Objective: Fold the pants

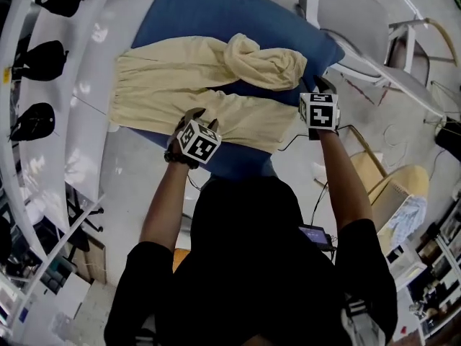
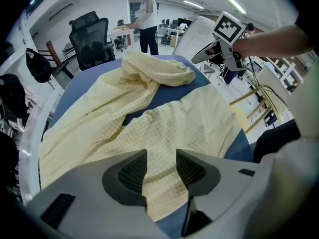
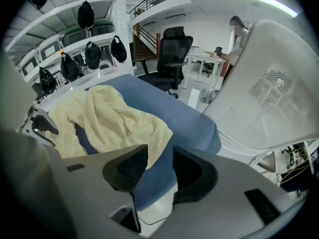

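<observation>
Pale yellow pants (image 1: 187,71) lie spread across a blue padded table (image 1: 209,9), one leg bunched into a heap (image 1: 263,60) at the far right. My left gripper (image 1: 196,117) hovers over the near leg (image 2: 164,123). It points steeply down, jaws open, with cloth showing through the gap (image 2: 160,171) and no pad pressing on it. My right gripper (image 1: 322,86) is at the table's right corner, beside the heap. It stands open (image 3: 159,171) over the blue edge (image 3: 184,118) with nothing between its jaws. The pants (image 3: 114,118) lie to its left.
A white chair (image 1: 346,20) stands close off the table's right side. Black bags (image 1: 43,60) hang on white shelving at the left. A black office chair (image 2: 92,39) and a standing person (image 2: 147,19) are beyond the table. A wooden stool (image 1: 396,182) is at the right.
</observation>
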Available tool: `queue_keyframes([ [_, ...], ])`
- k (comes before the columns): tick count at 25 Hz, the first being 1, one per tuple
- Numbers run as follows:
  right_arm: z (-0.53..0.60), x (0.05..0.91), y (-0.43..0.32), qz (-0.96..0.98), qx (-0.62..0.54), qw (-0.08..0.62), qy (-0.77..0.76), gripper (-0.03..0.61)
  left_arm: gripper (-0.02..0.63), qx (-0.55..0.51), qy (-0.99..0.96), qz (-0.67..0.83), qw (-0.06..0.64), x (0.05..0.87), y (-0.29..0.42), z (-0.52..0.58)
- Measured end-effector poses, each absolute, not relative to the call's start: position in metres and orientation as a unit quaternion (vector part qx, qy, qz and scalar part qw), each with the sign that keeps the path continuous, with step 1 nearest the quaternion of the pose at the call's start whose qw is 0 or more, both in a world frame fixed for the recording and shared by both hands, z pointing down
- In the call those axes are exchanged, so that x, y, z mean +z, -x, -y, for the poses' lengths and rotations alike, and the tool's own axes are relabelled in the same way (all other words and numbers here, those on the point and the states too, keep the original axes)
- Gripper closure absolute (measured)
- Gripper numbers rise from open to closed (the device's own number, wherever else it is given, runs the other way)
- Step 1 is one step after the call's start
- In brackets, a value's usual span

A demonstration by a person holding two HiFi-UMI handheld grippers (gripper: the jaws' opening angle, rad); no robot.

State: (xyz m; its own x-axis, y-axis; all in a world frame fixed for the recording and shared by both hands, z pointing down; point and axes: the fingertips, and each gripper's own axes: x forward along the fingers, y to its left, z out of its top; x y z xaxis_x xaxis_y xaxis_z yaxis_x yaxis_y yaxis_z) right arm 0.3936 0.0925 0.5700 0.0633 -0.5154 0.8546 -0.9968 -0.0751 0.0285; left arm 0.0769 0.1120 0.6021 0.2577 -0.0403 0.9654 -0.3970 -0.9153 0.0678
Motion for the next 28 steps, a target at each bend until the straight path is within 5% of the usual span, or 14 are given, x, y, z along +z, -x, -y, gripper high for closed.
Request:
queue_keyframes([
  [15,-0.019,0.615,-0.4,0.641,0.338,0.415,-0.55,0.398,0.419,0.601,-0.745,0.189,0.219,0.623,-0.075,-0.1],
  [21,-0.025,0.612,-0.394,0.645,0.349,0.388,-0.559,0.528,0.419,0.61,-0.741,0.179,0.217,0.628,-0.076,-0.101],
  [28,-0.069,0.594,-0.457,0.58,0.36,0.36,-0.636,0.545,0.419,0.618,-0.741,0.165,0.205,0.629,-0.077,-0.103],
])
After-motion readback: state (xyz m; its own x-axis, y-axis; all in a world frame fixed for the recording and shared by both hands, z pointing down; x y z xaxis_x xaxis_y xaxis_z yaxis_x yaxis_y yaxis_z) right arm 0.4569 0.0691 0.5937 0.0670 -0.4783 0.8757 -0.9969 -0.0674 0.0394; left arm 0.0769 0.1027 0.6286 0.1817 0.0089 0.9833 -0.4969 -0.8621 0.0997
